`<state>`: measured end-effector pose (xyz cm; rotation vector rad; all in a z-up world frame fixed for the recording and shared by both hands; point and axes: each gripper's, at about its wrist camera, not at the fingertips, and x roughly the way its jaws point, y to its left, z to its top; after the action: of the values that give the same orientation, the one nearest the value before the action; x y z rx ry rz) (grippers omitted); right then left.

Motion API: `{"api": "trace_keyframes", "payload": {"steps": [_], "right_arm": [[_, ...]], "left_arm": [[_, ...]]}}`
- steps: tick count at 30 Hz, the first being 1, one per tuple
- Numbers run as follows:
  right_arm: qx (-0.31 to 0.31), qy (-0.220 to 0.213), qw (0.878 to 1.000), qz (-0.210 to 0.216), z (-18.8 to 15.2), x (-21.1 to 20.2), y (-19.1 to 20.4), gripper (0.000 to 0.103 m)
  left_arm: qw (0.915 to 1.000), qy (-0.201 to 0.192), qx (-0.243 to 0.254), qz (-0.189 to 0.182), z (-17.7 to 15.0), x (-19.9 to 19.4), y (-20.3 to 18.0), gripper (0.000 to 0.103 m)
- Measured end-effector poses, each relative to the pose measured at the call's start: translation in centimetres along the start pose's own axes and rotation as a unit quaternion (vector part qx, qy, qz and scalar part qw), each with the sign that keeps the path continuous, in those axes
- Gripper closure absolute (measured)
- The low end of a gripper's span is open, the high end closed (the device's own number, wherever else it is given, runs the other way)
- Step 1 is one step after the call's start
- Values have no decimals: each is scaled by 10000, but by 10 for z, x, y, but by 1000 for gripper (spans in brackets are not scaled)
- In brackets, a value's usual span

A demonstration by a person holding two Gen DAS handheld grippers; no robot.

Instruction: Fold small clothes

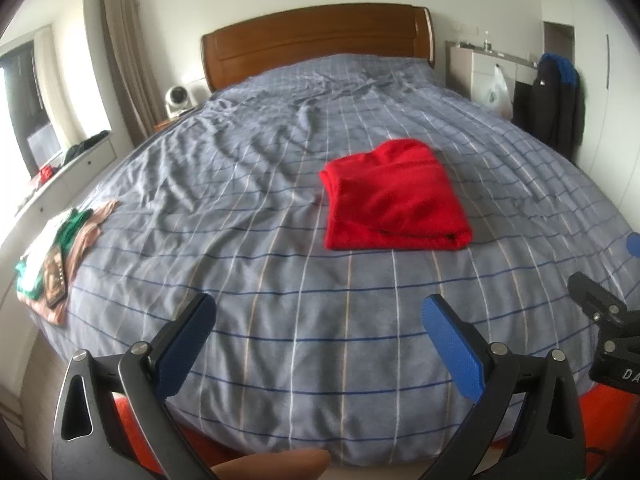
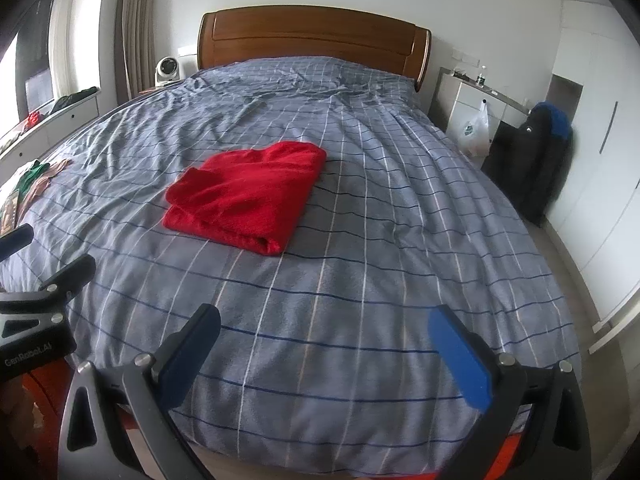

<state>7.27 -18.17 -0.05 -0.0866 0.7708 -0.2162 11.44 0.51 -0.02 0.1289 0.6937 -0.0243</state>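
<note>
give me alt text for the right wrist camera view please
A folded red garment lies on a blue-grey checked bedspread, well ahead of the open, empty right gripper. A wooden headboard stands behind, and other clothes sit at the bed's left edge.

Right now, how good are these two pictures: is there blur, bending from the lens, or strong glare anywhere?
Left wrist view: the fisheye bows the checked bed cover into a dome, the red folded garment is slightly soft, and the window at left is overexposed. Right wrist view: same bowing, dark corners, but the garment looks sharper; light is even daylight with weak shadows.
</note>
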Motion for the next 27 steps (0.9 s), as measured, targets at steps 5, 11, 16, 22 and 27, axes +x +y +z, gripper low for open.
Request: {"api": "trace_keyframes", "payload": {"steps": [5,11,16,22,27], "right_arm": [[6,-8,10000,-60,0,-1,-3,1],[37,31,9999,-133,0,2,-6,1],[27,33,9999,-144,0,2,-6,1],[26,37,9999,-141,0,2,-6,1],[18,37,9999,-132,0,1,-4,1]], "left_arm": [[10000,30,28,15,-1,2,-2,0],[10000,51,35,15,-1,3,-1,0],[10000,71,43,20,-2,5,-1,0],[10000,73,42,16,-3,5,0,0],[10000,74,47,17,-3,5,0,0]]}}
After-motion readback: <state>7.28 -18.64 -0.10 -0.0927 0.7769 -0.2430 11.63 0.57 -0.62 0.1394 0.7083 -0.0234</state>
